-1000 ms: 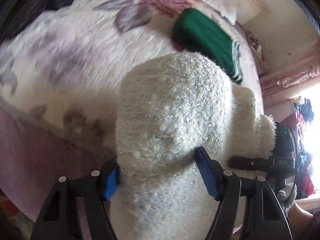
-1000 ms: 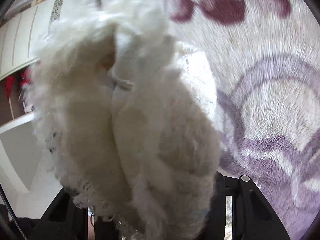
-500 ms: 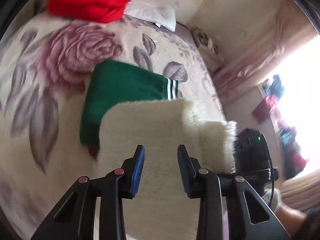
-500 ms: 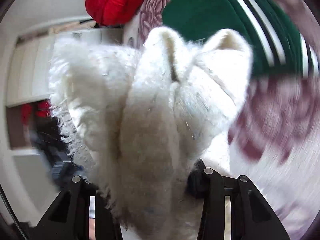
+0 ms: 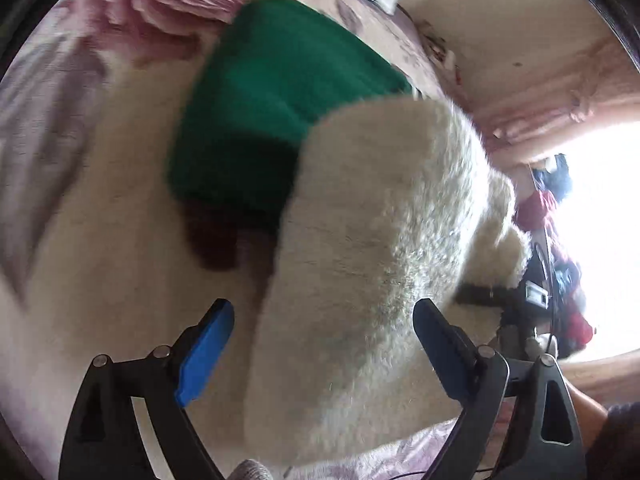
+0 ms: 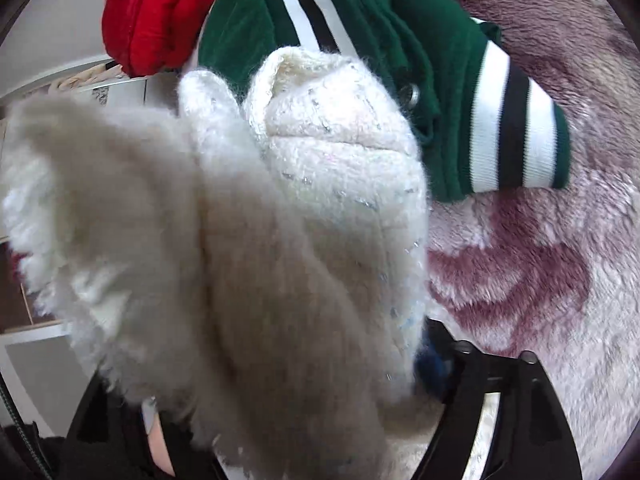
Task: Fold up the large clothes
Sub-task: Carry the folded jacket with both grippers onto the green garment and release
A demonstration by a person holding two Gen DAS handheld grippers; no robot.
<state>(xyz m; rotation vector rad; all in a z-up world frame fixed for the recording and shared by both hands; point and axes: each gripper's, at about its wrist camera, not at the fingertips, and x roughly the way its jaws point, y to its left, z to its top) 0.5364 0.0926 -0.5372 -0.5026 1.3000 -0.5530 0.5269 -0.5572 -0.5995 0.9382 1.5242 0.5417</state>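
The left gripper [image 5: 324, 322] stood wide open, its blue pads clear of the folded cream sweater [image 5: 372, 264] bulging up between them. The right gripper [image 6: 288, 364] was clamped on a thick bunch of the same sweater, which hid most of its jaws. The bundle's long axis ran forward from both grippers toward the folded green garment [image 6: 404, 64] on the floral blanket [image 6: 540, 280], its far end overlapping it; the right looked closer.

Sweater [image 5: 372, 240] before jacket [image 5: 276, 104] on blanket [image 5: 100, 240]
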